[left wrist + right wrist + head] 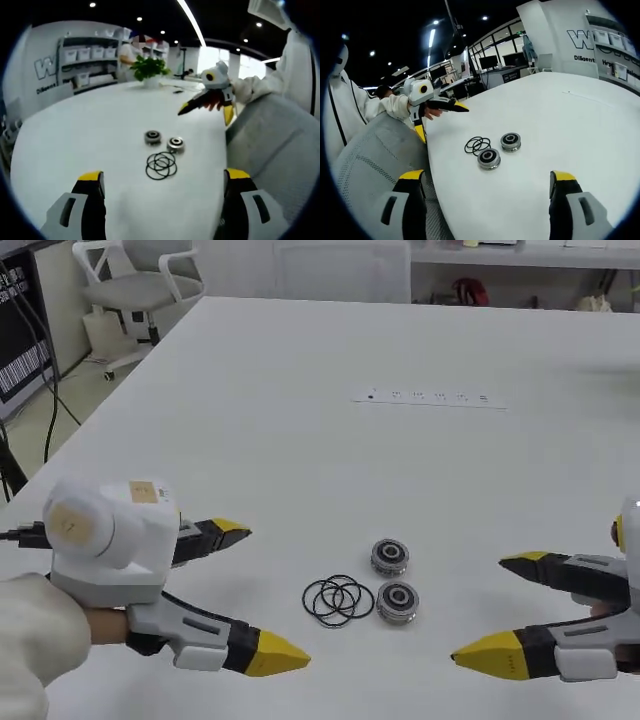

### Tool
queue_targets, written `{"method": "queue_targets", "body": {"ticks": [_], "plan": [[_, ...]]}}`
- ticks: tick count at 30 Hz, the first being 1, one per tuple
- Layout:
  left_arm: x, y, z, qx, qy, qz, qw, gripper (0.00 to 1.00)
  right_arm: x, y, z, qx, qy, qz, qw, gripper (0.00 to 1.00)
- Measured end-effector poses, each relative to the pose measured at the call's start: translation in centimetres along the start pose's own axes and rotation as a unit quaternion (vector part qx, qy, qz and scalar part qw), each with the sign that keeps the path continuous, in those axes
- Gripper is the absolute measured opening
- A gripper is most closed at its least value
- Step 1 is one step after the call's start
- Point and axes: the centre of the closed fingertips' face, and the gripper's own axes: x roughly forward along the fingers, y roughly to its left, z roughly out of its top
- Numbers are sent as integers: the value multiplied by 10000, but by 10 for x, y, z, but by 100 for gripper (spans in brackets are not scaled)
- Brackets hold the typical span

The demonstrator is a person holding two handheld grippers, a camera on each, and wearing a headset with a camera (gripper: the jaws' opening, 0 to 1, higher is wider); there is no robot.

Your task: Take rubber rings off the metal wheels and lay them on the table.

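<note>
A loose heap of black rubber rings (338, 600) lies on the white table (300, 390) near its edge closest to the person. Just beside it are 2 wheels, the nearer wheel (397, 601) and the farther wheel (389, 556). The left gripper (268, 592) and right gripper (483, 608) flank them, jaws spread wide, holding nothing.

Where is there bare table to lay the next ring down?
Biggest free patch: the table between the far wheel and the socket strip. Smaller gaps lie between the ring pile and the open left gripper, and between the near wheel and the open right gripper. Crowded: the ring pile, overlapped, close beside the near wheel.
</note>
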Motion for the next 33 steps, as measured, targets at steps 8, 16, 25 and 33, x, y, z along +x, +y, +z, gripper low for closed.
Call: {"method": "queue_targets", "body": {"ticks": [8,16,25,33], "plan": [[1,-7,-14,-143,196,3,9997,100,-1,2,-12,-60,225,17,9997,99],[1,-8,-22,-198,297,64,9993,100,-7,-6,-26,-197,509,-235,9982,96],[-1,-8,-22,-230,303,150,9992,100,-8,-3,-39,-308,761,-165,9965,94],[0,-5,-18,-268,222,171,9992,100,-8,-4,-41,-293,819,-152,9961,93]]}}
